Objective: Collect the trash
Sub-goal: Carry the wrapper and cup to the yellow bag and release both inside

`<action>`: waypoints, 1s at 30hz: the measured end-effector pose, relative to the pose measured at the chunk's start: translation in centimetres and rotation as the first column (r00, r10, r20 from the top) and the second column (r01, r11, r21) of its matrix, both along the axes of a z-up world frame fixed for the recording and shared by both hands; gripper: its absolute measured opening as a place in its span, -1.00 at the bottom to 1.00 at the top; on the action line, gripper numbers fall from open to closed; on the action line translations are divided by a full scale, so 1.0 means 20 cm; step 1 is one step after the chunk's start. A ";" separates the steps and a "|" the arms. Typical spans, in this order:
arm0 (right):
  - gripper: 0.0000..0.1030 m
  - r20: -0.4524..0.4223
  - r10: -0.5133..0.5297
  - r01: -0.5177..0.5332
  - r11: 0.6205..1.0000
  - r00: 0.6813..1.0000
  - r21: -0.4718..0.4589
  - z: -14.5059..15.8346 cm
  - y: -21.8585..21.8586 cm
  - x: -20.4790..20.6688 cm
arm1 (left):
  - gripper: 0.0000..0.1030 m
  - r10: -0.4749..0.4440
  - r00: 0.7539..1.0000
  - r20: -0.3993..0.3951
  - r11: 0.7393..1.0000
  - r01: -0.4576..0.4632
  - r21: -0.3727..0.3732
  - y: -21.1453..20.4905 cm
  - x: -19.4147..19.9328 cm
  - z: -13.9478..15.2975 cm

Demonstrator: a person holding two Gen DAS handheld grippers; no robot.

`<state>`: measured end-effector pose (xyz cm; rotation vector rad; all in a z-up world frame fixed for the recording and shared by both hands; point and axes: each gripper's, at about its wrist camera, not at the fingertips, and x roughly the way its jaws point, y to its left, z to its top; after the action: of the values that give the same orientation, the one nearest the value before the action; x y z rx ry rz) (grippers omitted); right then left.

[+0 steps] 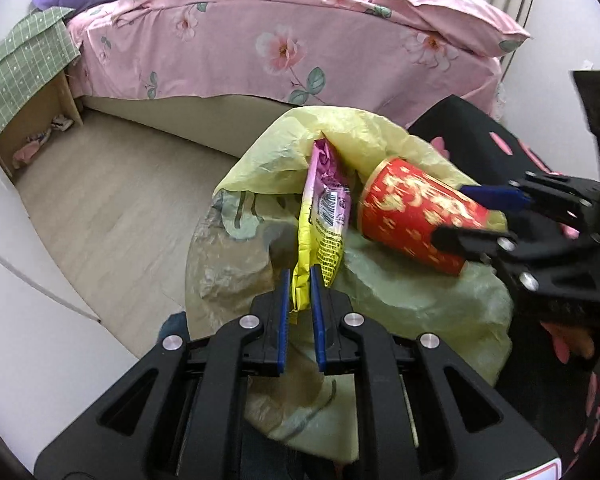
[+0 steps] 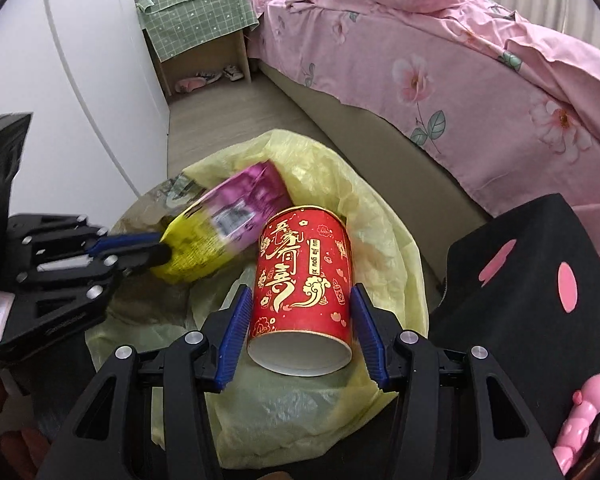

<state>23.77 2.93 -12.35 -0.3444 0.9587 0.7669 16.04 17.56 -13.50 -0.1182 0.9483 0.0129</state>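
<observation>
A thin yellow trash bag lies open below both grippers, and it also fills the middle of the right wrist view. My left gripper is shut on the lower edge of a yellow and pink snack wrapper, which stands up over the bag's mouth. From the right wrist view, the same wrapper sticks out of the left gripper. My right gripper is shut on a red paper cup with gold print, held bottom-first toward the camera above the bag. In the left wrist view the cup lies tilted in the right gripper.
A bed with a pink floral duvet runs along the back. A small wooden cabinet under a green checked cloth stands by a white wardrobe door. Black fabric with pink spots is close on the right. Bare wood floor lies to the left.
</observation>
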 end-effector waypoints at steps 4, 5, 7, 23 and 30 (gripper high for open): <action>-0.07 -0.007 -0.021 0.021 0.999 1.000 0.040 0.02 -0.06 -0.02 | -0.81 0.006 1.000 -0.009 1.000 -0.006 -0.008 0.02 -0.04 0.00; -0.07 -0.001 -0.025 0.025 0.999 1.000 0.049 0.03 -0.07 -0.03 | -0.81 0.007 1.000 -0.008 1.000 -0.007 -0.013 0.02 -0.06 0.00; -0.07 0.014 -0.026 0.025 0.998 1.000 0.056 0.05 -0.07 -0.05 | -0.81 0.009 1.000 -0.007 0.999 -0.009 -0.031 0.05 -0.11 0.01; -0.03 -0.005 0.003 -0.003 0.994 1.000 0.114 0.09 -0.02 -0.12 | -0.72 0.044 0.999 0.006 0.970 -0.042 -0.240 0.21 -0.16 0.07; 0.07 -0.011 -0.010 0.011 0.994 1.000 0.113 0.10 -0.05 -0.14 | -0.29 0.090 0.994 0.055 0.958 -0.071 -0.277 0.26 -0.20 0.16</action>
<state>20.93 1.89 -10.37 -0.2365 0.9223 0.8105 12.07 22.69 -10.36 -0.4121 0.8734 -0.0481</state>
